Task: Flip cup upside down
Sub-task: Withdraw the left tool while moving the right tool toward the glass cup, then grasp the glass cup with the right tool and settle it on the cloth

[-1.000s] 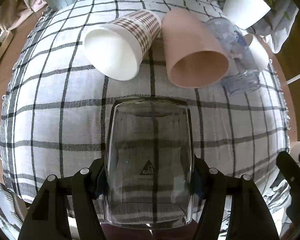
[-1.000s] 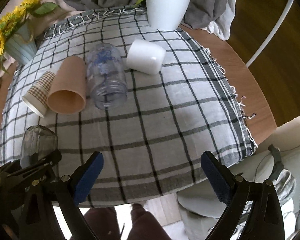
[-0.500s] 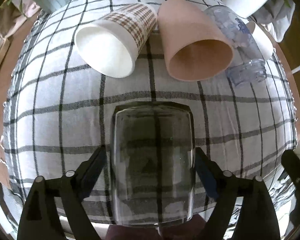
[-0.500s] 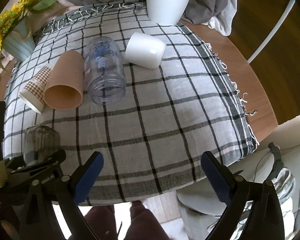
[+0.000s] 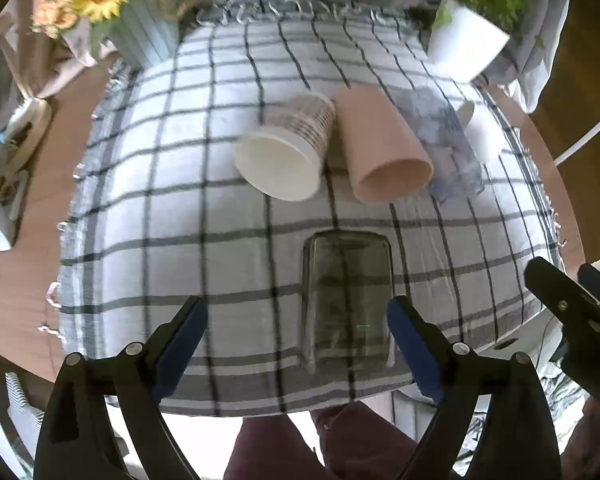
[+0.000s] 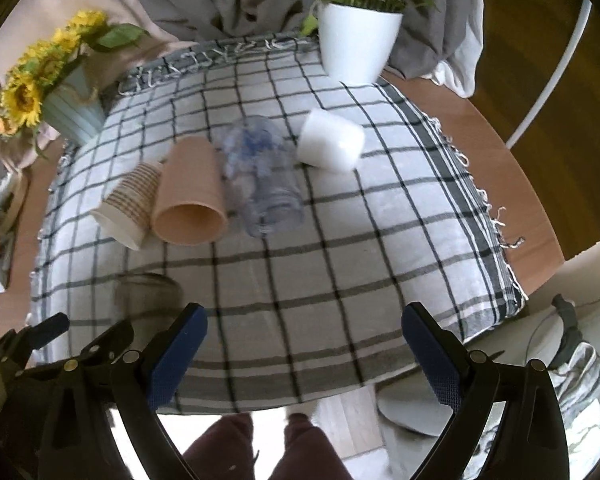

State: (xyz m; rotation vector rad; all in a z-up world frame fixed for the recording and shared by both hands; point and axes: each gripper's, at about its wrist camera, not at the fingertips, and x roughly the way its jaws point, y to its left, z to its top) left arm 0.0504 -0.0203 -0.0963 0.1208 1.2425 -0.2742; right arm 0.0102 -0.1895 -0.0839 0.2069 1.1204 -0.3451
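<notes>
A clear glass cup (image 5: 347, 300) stands upside down on the checked cloth near the table's front edge; it also shows in the right wrist view (image 6: 146, 300). My left gripper (image 5: 296, 344) is open and drawn back from it, the glass standing free near its right blue pad (image 5: 412, 348). My right gripper (image 6: 300, 354) is open and empty over the front edge. Lying on their sides behind are a plaid paper cup (image 5: 288, 148), a pink cup (image 5: 380, 144), a clear printed glass (image 6: 264, 172) and a white cup (image 6: 330, 145).
A sunflower vase (image 6: 66, 100) stands at the back left and a white plant pot (image 6: 356, 40) at the back right. The checked cloth (image 6: 380, 240) covers the round wooden table (image 6: 520, 184). The person's legs (image 5: 324, 444) are below the front edge.
My left gripper has opened, let go of the glass and pulled back and up from it. The glass stays upside down on the cloth. The right gripper has pulled back slightly.
</notes>
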